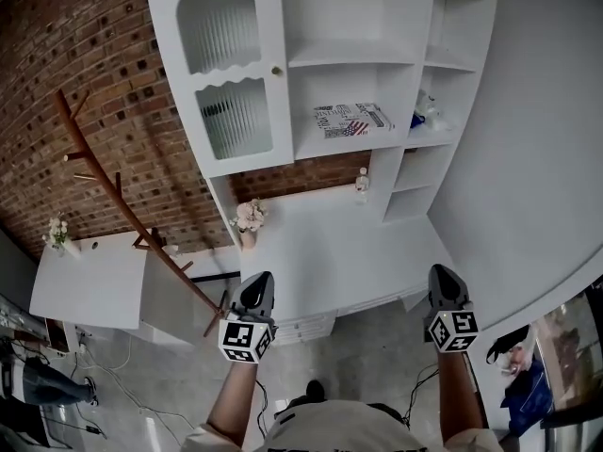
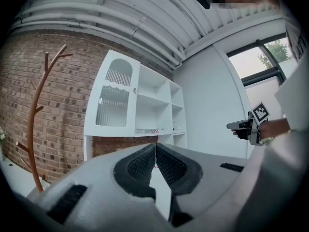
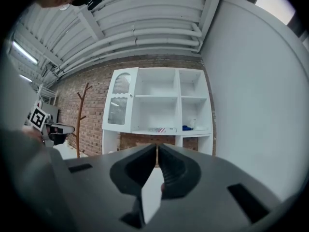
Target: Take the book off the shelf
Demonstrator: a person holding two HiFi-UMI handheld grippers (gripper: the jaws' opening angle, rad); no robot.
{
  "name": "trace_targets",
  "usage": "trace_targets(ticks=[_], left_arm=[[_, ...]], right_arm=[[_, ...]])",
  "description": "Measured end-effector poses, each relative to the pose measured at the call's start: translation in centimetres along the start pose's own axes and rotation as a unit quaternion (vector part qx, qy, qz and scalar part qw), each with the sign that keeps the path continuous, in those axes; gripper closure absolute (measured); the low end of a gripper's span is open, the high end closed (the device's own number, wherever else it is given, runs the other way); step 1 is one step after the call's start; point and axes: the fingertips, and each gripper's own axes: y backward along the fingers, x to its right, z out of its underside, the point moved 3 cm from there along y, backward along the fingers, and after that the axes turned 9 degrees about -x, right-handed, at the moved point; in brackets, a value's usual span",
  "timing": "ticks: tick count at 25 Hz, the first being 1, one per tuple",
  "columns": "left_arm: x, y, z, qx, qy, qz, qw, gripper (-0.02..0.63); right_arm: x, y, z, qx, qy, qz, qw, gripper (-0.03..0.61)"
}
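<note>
The book lies flat on the middle shelf of the white shelf unit, its cover printed in red, white and blue. It also shows small and far off as the book and the book in the two gripper views. My left gripper and right gripper hover side by side at the desk's near edge, well short of the shelf. Both point level at the unit. The left gripper is shut with nothing in it. The right gripper is likewise shut and empty.
A white desk juts out below the shelves, bearing a flower vase and a small bottle. A brown coat stand leans at the left beside a white side table. Blue items sit in the right shelf column.
</note>
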Motion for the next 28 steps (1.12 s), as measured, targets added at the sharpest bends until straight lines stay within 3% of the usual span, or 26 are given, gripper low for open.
trace_targets(ticks=[10, 20, 28], left_arm=[[-2.9, -3.0, 0.7, -0.003, 0.009, 0.028, 0.9996, 0.588], [-2.2, -5.6, 0.8, -0.007, 0.010, 0.054, 0.9985, 0.588], [-2.0, -8.0, 1.0, -0.014, 0.013, 0.046, 0.9988, 0.588]], right_arm=[[-2.1, -1.9, 1.3, -0.013, -0.016, 0.014, 1.000, 0.545], [-0.3, -1.9, 1.7, -0.016, -0.026, 0.042, 0.999, 0.545], [1.4, -4.3, 1.3, -0.015, -0.022, 0.037, 0.999, 0.545]])
